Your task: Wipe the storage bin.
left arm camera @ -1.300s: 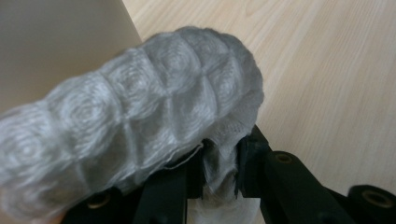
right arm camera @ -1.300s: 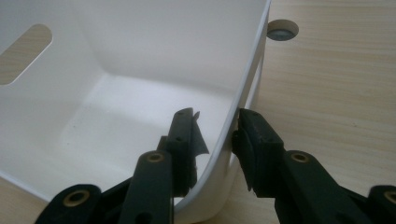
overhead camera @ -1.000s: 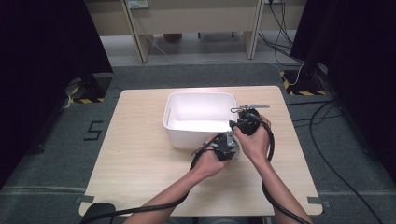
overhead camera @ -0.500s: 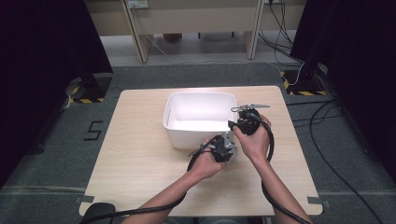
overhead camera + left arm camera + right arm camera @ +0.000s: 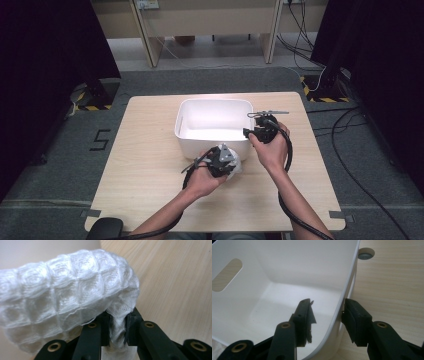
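Pinching a bunched fold of white waffle-weave cloth [image 5: 67,290] between its pressed-together jaws, the left claw [image 5: 235,166] hung just off the near right corner of the white plastic bin [image 5: 182,131], with the cloth [image 5: 236,166] a small pale lump at its tip above the tabletop [image 5: 145,165]. In the left gripper view the cloth bulged over the jaws and hid most of the bin wall behind it; bare wood lay to the right. The right claw [image 5: 252,131] straddled the bin's right wall near its near corner, one jaw inside the bin [image 5: 287,270] and one outside; its jaws had just been opening, the inner one stood off the wall with a gap, while the outer one lay against or just beside it. The bin was the only obstacle between the two claws, its rim directly beyond the cloth. A slim metal rod [image 5: 270,113] lay at the bin's far right corner. Open wood stretched left of the bin and along the near edge, and a narrower strip ran to the right edge.
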The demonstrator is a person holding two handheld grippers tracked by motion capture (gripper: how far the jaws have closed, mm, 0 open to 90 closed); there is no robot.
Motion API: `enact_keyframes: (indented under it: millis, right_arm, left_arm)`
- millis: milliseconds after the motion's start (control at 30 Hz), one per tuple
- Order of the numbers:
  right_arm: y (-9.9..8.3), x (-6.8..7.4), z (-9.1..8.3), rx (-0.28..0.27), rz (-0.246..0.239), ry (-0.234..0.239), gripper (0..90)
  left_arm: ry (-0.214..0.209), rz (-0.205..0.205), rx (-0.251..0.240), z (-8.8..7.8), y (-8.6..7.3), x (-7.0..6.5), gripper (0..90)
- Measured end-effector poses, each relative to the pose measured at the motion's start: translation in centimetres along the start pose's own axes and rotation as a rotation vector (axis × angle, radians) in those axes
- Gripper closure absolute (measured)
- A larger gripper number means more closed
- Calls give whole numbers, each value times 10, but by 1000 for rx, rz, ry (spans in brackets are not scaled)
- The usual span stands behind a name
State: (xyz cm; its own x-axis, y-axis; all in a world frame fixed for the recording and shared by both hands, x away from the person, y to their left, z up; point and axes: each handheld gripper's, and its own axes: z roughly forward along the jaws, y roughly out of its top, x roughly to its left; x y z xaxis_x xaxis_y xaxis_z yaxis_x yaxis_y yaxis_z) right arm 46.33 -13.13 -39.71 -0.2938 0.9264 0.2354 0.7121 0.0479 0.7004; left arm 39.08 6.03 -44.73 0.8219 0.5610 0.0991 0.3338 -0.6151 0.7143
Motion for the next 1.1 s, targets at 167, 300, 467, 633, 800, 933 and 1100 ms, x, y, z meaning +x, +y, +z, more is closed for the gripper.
enact_keyframes:
  millis: [167, 300, 467, 633, 800, 933, 1100]
  right_arm:
    - [1, 0, 1, 5, -1, -1, 578]
    - [0, 1, 3, 8, -6, -13, 573]
    - [-1, 2, 5, 22, -11, -27, 567]
    - [1, 4, 8, 32, -11, -39, 560]
    - [1, 2, 10, 60, -2, -37, 589]
    - [4, 1, 9, 73, -26, -44, 651]
    - [6, 1, 5, 84, -95, -29, 741]
  left_arm:
    - [29, -12, -25, -21, -13, 9, 780]
    - [74, -41, -41, -47, -27, 24, 780]
    - [133, -104, -56, -80, -52, 47, 780]
    - [219, -170, -79, -113, -74, 71, 779]
    - [292, -196, -71, -136, -86, 92, 779]
    - [337, -228, -78, -147, -93, 106, 778]
    - [365, -249, -76, -151, -96, 118, 778]
